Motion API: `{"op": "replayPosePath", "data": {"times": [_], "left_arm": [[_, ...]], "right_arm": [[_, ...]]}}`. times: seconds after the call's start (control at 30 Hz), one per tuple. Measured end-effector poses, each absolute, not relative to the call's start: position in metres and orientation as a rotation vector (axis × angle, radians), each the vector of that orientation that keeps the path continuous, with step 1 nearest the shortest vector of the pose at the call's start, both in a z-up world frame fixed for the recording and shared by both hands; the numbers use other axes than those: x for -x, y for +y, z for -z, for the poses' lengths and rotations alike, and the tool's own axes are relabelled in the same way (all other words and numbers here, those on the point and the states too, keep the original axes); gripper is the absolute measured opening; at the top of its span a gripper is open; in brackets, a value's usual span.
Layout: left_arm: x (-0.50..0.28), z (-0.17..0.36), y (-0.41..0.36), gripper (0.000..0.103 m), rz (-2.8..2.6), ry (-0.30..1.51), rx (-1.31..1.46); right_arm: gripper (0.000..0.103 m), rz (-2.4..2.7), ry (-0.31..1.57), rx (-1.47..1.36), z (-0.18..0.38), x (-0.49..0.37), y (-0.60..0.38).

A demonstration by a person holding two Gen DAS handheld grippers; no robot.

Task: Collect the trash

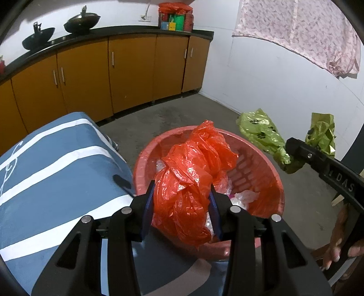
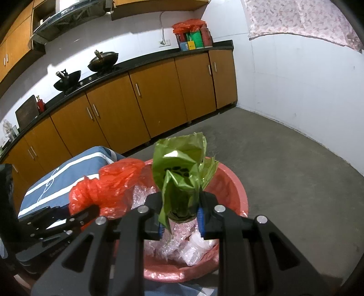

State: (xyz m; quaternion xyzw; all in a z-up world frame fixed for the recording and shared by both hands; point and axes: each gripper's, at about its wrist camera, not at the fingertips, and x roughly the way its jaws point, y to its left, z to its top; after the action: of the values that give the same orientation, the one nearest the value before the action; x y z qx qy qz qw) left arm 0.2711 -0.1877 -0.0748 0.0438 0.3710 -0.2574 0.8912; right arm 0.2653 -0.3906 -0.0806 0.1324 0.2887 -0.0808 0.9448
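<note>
My left gripper [image 1: 180,193] is shut on a crumpled red plastic bag [image 1: 193,173] and holds it over the pink basket [image 1: 268,173]. My right gripper [image 2: 180,202] is shut on a green paw-print bag [image 2: 182,168] and holds it above the same pink basket [image 2: 236,189], which contains clear plastic wrap [image 2: 182,248]. The red plastic bag [image 2: 107,189] and the left gripper [image 2: 68,220] show at the left of the right wrist view. The right gripper [image 1: 293,148] with the green bag [image 1: 261,132] shows at the right of the left wrist view.
A blue-and-white striped cloth [image 1: 52,173] lies left of the basket. Orange cabinets [image 1: 127,68] under a black counter with two woks [image 1: 82,21] line the far wall. Grey floor [image 2: 284,159] lies to the right, with a white wall and pink cloth [image 1: 302,29] hanging.
</note>
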Motion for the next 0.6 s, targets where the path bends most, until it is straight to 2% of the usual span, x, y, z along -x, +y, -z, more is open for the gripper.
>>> {"op": "replayPosePath", "data": {"times": [0.17, 0.23, 0.3, 0.37, 0.6], "left_arm": [[-0.279, 0.078, -0.199, 0.044, 0.554, 0.777, -0.091], [-0.282, 0.081, -0.204, 0.046, 0.565, 0.784, -0.091], [-0.284, 0.083, -0.207, 0.055, 0.568, 0.791, -0.094], [-0.285, 0.086, -0.208, 0.059, 0.566, 0.797, -0.093], [-0.286, 0.091, -0.194, 0.061, 0.543, 0.817, -0.075]], "right_arm": [[0.022, 0.157, 0.571, -0.279, 0.079, -0.272, -0.396], [0.026, 0.158, 0.560, -0.288, 0.079, -0.273, -0.397], [0.033, 0.148, 0.554, -0.311, 0.079, -0.275, -0.400], [0.041, 0.148, 0.552, -0.327, 0.081, -0.274, -0.403], [0.055, 0.167, 0.546, -0.349, 0.085, -0.264, -0.408]]}}
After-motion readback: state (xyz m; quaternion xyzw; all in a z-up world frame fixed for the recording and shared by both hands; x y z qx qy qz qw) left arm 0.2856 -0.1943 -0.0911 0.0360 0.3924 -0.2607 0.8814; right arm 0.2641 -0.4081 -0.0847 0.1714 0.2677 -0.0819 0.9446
